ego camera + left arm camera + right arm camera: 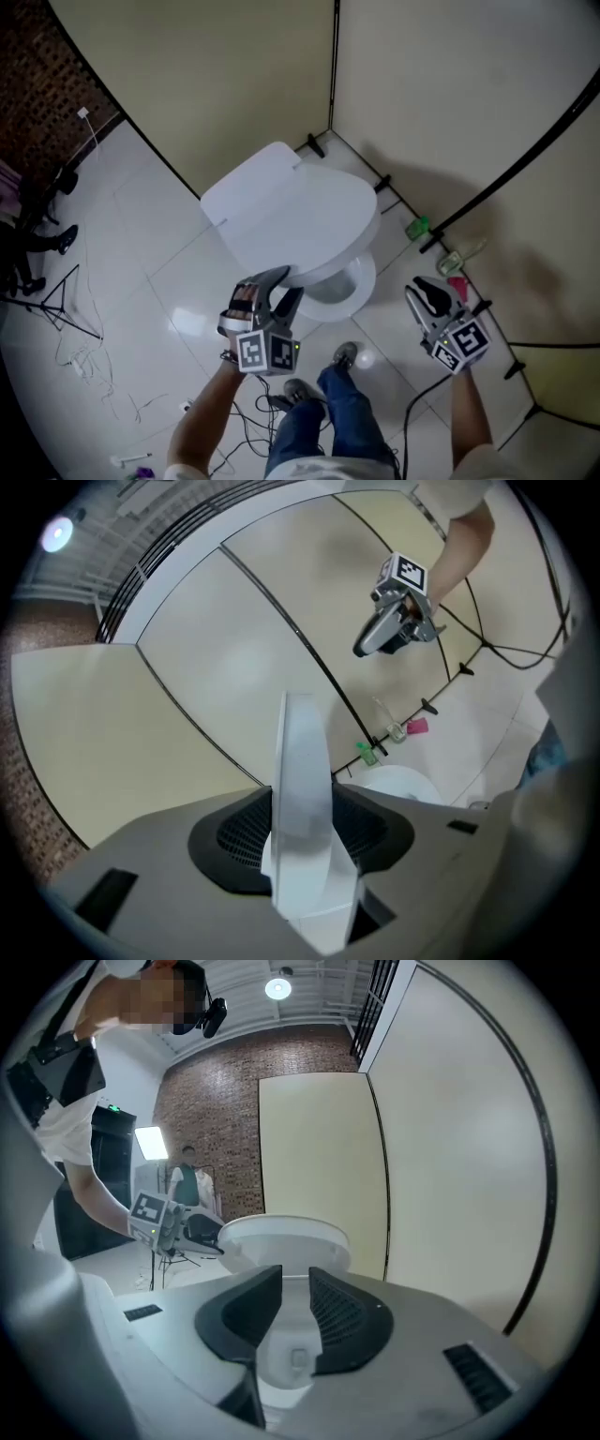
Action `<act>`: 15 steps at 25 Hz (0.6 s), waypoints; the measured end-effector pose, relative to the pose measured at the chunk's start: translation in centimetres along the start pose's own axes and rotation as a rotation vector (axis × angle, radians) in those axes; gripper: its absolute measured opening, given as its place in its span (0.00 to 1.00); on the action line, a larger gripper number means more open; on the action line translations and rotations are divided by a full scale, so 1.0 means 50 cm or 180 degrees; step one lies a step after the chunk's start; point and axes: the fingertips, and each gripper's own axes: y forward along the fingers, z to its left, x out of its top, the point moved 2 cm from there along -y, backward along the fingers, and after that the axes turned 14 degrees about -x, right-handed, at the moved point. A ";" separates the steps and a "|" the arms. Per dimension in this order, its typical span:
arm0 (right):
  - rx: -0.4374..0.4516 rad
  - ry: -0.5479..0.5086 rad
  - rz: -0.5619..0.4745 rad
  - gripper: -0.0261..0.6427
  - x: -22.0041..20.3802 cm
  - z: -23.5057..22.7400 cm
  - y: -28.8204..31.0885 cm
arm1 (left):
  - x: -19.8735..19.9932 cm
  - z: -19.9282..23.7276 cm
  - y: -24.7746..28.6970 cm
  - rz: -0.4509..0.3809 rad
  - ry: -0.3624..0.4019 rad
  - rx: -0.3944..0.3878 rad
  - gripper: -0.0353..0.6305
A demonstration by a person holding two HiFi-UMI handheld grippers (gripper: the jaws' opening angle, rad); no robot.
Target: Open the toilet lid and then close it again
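White tile floor (141,281), beige partition walls (234,84), and the toilet (352,286) tucked into the corner. The lid (291,211) is sitting partway, tilted over the bowl with the front of the bowl showing under it.

The left gripper (286,281) is pinching the lid's front edge. In the left gripper view the white rim (302,789) runs right between the pads, gripped on both sides. The right gripper (424,289) hangs off to the side, well apart from the toilet, jaws only a sliver apart with nothing in them.

My take on doing this bit well: keep that pinch square on the rim and let the hand follow the hinge's arc instead of pushing straight. If it's coming down, ease it onto the seat, don't let it drop. I'd keep the right one clear.
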 end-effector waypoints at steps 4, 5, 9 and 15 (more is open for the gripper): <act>-0.0255 0.0074 0.0055 0.18 -0.092 0.001 -0.061 | -0.022 -0.144 0.071 0.0068 0.0243 -0.0158 0.34; -0.0292 0.0083 0.0071 0.18 -0.111 -0.001 -0.072 | -0.033 -0.178 0.096 0.0105 0.0300 -0.0204 0.34; -0.0287 0.0085 0.0211 0.18 -0.186 -0.003 -0.111 | -0.087 -0.318 0.200 0.0247 0.0227 -0.0570 0.39; -0.0144 0.0157 0.0402 0.18 -0.290 -0.016 -0.143 | -0.153 -0.457 0.295 0.0755 0.0016 -0.1504 0.53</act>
